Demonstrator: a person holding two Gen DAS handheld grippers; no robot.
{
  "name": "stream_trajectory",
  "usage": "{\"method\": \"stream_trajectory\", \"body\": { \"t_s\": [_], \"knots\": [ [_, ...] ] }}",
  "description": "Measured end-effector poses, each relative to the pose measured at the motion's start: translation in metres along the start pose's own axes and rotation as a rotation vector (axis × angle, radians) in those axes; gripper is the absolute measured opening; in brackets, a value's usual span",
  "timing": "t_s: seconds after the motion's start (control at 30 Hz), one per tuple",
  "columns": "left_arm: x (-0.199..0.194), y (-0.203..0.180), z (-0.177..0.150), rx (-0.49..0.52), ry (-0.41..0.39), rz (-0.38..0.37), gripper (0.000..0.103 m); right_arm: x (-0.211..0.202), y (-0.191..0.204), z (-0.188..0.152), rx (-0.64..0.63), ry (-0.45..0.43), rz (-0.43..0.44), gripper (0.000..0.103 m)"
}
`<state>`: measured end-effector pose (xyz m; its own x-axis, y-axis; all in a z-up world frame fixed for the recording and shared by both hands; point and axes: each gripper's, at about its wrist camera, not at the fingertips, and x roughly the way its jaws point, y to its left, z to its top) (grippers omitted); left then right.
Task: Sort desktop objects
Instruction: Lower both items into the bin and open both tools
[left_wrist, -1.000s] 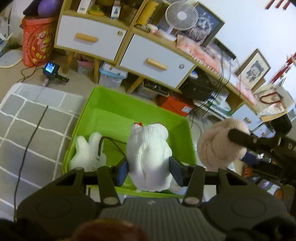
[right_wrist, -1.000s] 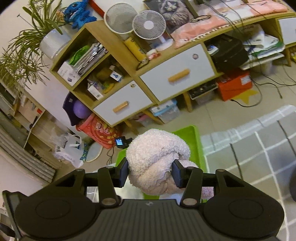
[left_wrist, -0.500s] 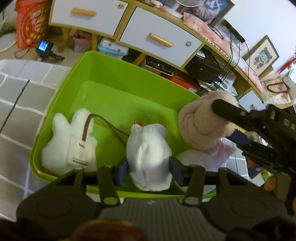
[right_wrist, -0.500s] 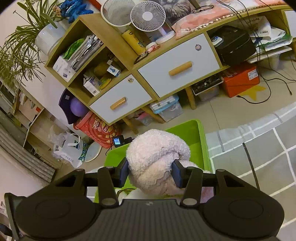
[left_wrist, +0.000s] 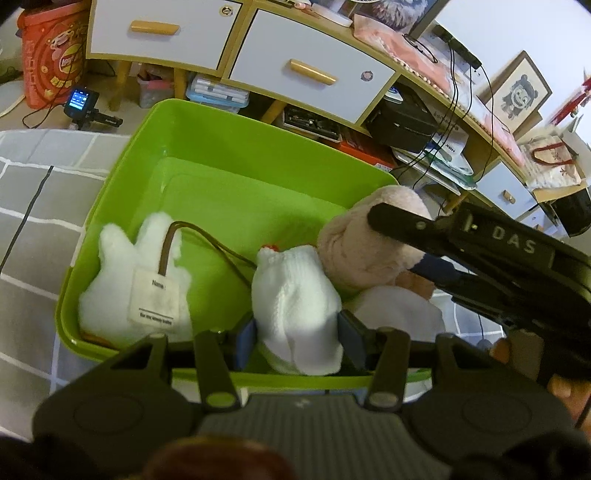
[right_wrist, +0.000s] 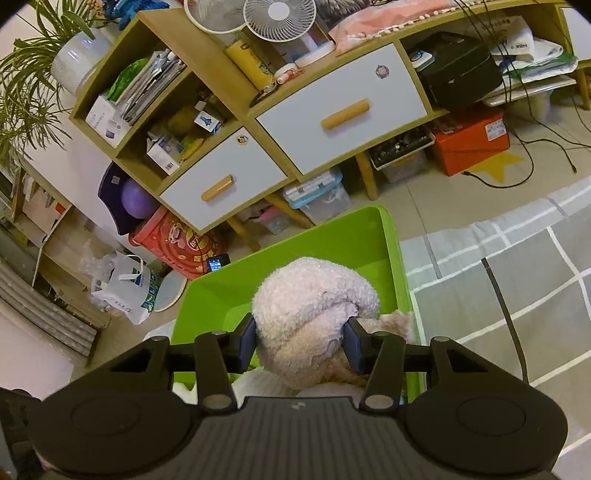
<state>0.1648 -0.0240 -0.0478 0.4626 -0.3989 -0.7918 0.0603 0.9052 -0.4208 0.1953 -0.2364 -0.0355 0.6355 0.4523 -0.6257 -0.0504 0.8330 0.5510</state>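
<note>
My left gripper (left_wrist: 295, 341) is shut on a white knitted plush toy (left_wrist: 295, 302), held low inside the green plastic bin (left_wrist: 229, 147) near its front wall. My right gripper (right_wrist: 301, 341) is shut on a fluffy pale pink plush toy (right_wrist: 314, 310), held over the bin's right side (right_wrist: 391, 236). In the left wrist view that pink plush (left_wrist: 362, 243) and the right gripper's black finger (left_wrist: 406, 225) sit just right of the white toy. A white rabbit plush (left_wrist: 136, 288) with a name tag and brown strap lies in the bin's left half.
The bin stands on a grey checked rug (left_wrist: 33, 206). Behind it is a wooden cabinet with white drawers (left_wrist: 303, 70), storage boxes (left_wrist: 218, 92) under it, a red drum (left_wrist: 51, 55) and a small camera (left_wrist: 81, 105) on the floor. Cables run at the right.
Both grippers have come down toward the bin with their toys. The white knitted toy now sits low inside it, and the pink plush has dropped to the bin's right side.
</note>
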Motion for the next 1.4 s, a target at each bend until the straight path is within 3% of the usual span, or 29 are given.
{"method": "stream_trajectory", "body": {
  "t_s": [0.37,0.5,1.03,1.23,1.4],
  "knots": [
    [-0.002,-0.003,0.001,0.005,-0.005,0.001,0.051,0.000,-0.003,-0.001,0.014,0.004,-0.012,0.056],
    [-0.004,-0.005,0.002,0.015,-0.014,-0.003,0.058,-0.004,-0.003,0.000,0.020,-0.002,-0.007,0.068],
    [-0.010,-0.009,0.002,0.039,-0.020,0.007,0.085,-0.015,0.005,0.006,0.013,-0.007,-0.005,0.071],
    [-0.019,-0.012,0.001,0.050,-0.019,0.017,0.090,-0.023,0.012,0.006,0.005,0.009,-0.019,0.072],
    [-0.038,-0.014,0.001,0.050,-0.028,0.027,0.098,-0.036,0.024,0.003,-0.023,0.049,-0.039,0.079]
  ]
}}
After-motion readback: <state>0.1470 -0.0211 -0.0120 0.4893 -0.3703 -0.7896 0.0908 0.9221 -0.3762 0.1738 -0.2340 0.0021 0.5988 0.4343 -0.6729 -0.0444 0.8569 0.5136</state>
